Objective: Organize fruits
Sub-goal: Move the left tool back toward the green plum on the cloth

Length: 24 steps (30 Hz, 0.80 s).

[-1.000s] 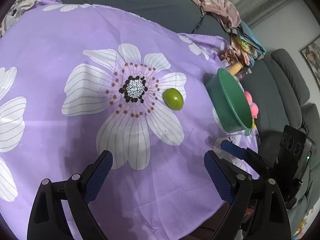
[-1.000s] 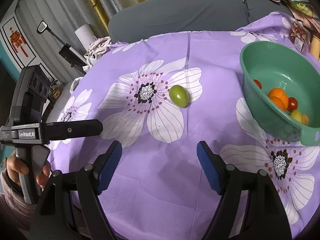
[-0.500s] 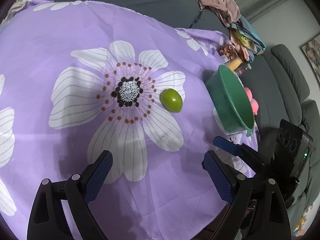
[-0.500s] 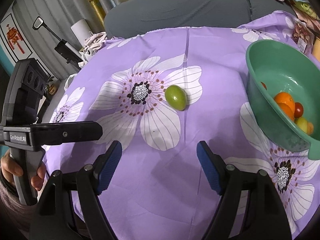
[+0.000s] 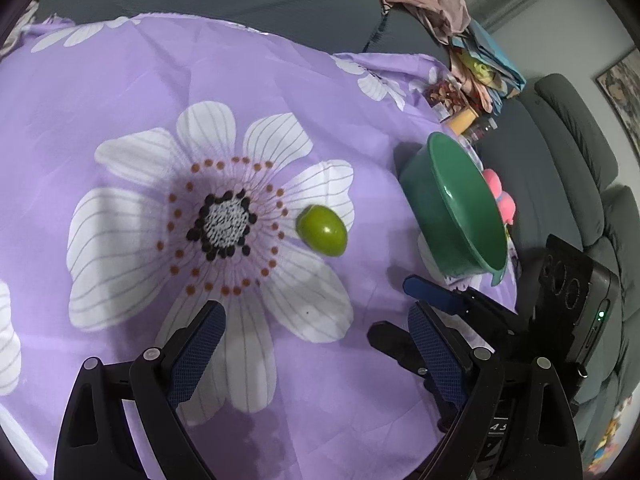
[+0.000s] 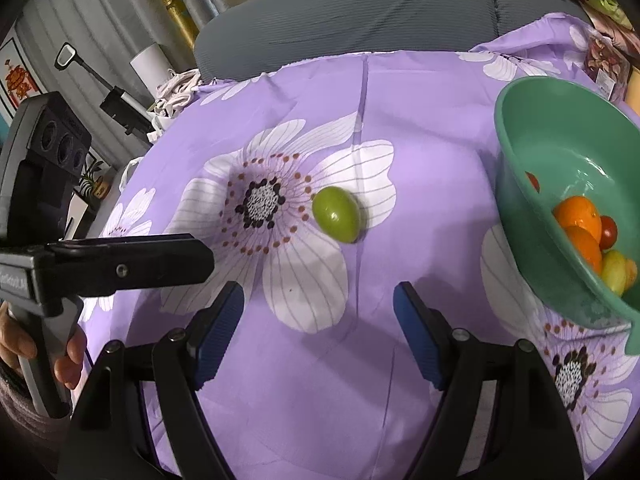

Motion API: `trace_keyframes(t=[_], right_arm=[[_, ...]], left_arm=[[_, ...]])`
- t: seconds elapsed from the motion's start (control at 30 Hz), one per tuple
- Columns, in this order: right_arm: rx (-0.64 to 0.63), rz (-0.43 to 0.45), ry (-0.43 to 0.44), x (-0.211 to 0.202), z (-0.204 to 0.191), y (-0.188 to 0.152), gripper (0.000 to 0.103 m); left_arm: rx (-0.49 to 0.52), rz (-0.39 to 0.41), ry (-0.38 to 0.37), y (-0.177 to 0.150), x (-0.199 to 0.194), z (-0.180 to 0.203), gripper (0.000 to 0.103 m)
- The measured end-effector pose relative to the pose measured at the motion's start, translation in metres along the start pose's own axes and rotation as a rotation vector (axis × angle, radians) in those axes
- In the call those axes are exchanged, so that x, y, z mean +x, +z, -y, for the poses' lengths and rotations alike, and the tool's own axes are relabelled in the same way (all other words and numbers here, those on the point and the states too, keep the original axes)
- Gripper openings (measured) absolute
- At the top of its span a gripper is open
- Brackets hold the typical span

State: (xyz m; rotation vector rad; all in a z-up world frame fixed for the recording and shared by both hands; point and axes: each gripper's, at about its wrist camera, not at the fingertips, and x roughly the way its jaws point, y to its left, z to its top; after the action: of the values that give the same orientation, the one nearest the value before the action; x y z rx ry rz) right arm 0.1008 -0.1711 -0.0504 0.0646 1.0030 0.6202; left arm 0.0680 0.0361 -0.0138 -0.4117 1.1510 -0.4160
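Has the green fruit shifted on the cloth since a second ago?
No. The green fruit lies on the same white petal just right of the flower's dark centre; only the cameras moved.

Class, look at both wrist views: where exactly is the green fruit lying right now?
The green fruit lies loose on the purple cloth, on a white petal just right of the flower's dark centre, left of the green bowl and ahead of both grippers.

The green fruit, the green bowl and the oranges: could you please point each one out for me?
green fruit (image 6: 335, 219), right wrist view, middle of its skin.
green bowl (image 5: 436, 216), left wrist view, outer wall.
oranges (image 6: 580, 216), right wrist view, top of the upper orange inside the bowl.
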Motion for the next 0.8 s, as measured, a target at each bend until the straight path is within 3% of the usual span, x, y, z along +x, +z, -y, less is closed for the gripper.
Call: trace_keyframes(t=[0.8], right_arm=[[0.004, -0.013, -0.004, 0.018, 0.008, 0.014, 0.077]], left_arm=[[0.0, -0.029, -0.006, 0.013, 0.017, 0.0, 0.092]])
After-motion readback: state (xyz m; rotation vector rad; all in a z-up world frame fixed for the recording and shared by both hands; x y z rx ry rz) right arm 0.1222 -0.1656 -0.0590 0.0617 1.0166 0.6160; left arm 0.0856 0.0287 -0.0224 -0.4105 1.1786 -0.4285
